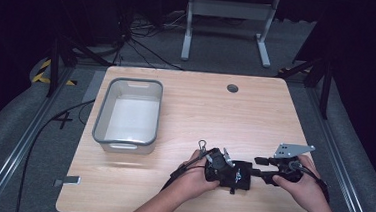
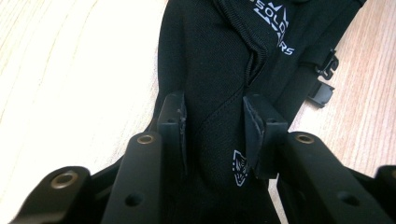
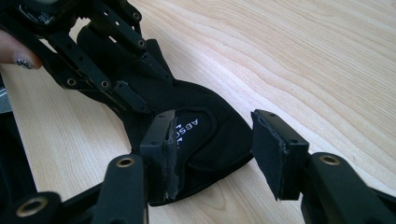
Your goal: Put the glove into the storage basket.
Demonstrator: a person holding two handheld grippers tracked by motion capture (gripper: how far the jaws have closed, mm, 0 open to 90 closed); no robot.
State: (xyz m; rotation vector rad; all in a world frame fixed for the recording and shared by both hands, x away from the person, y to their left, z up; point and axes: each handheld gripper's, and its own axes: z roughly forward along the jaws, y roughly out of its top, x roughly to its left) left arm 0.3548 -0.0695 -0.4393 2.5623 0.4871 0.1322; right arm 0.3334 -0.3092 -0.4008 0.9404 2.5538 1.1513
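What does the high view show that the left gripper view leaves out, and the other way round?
High view alone: the grey bin at the table's left, both hands, the right gripper, and the floor with a table frame beyond. Left gripper view alone: white lettering and a small logo on the black pouch, its zipper seam, and the left gripper with jaws apart either side of the fabric. Shared: the pouch and the wooden table.

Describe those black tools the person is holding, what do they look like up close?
Each gripper is black, with two jaws on hinged bars studded with brass-coloured rivets. The left gripper has flat pads; the right gripper has worn, frayed padding. A grey three-cornered plate tops the right one, and a black cable trails from the left. The forearms are bare, no sleeves in view.
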